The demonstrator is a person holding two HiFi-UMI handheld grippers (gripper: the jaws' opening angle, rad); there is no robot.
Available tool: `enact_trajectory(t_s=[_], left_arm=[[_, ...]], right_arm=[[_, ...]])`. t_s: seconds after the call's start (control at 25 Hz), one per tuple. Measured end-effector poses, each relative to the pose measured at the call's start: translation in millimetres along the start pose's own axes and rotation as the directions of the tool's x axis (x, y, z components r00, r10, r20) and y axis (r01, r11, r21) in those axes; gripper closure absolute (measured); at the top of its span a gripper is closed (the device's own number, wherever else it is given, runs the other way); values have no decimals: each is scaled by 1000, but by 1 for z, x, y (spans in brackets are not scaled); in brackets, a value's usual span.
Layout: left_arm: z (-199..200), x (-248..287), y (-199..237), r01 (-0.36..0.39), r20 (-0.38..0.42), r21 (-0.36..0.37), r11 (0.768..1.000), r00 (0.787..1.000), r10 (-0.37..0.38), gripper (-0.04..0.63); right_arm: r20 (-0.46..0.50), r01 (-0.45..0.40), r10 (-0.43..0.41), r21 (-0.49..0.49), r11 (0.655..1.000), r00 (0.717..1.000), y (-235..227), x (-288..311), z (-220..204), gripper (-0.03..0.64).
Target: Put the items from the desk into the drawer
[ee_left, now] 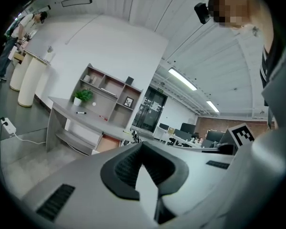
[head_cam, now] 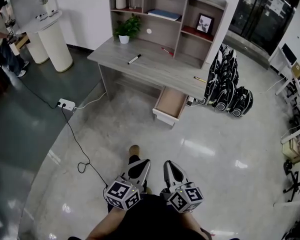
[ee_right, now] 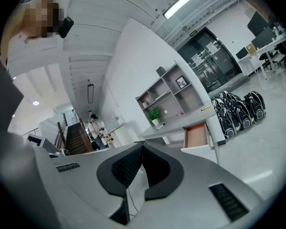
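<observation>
Tools first, from the head view: the left tool (head_cam: 140, 168) and right tool (head_cam: 172, 170) sit side by side low before our body, well apart from the table (head_cam: 155, 66). On the table lie a black marker (head_cam: 134, 59), a red pen (head_cam: 166, 50) and a yellow pencil (head_cam: 199, 79). The drawer (head_cam: 171, 104) below stands pulled out, with nothing visible inside. A cable (head_cam: 75, 139) trails across the floor to our left, so we judge a careless step could snag it, and the open drawer could catch a tool swung in low. The left gripper view shows its jaws closed tip to tip on nothing, aimed slightly downward toward the table. The right gripper view shows the same closed, empty jaws, held level and facing the drawer. We expect such slim pens to roll away if nudged.
</observation>
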State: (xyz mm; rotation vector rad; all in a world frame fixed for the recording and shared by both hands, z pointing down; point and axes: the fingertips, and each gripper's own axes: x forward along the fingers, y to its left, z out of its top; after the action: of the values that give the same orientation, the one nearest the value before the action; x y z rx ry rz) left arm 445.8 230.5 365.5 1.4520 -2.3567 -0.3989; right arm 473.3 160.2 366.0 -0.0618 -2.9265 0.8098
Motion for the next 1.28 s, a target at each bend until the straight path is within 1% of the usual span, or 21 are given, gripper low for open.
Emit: enact_trajectory(t_s=[0.28, 0.44, 0.6, 0.84, 1.12, 1.28], left_arm=[[9, 19, 32, -38, 6, -22, 999, 999, 38, 592], [22, 42, 55, -25, 9, -38, 999, 1000, 26, 592], [45, 69, 88, -24, 15, -48, 999, 1000, 25, 592], [88, 108, 141, -26, 8, -38, 999, 1000, 27, 592], [128, 134, 208, -45, 8, -50, 998, 999, 45, 592], [149, 151, 237, -41, 18, -49, 998, 999, 42, 592]], right_arm=[[-31, 4, -5, -12, 1000, 1000, -13, 33, -2, 597], [-40, 6, -7, -18, 1000, 999, -23, 70, 6, 597], [-52, -2, 0, -42, 999, 999, -26, 118, 17, 595], [-60, -3, 1, -49, 999, 998, -29, 193, 36, 597], [-75, 7, -10, -46, 999, 997, -27, 272, 48, 597], [-70, 26, -30, -51, 998, 997, -32, 309, 56, 597]])
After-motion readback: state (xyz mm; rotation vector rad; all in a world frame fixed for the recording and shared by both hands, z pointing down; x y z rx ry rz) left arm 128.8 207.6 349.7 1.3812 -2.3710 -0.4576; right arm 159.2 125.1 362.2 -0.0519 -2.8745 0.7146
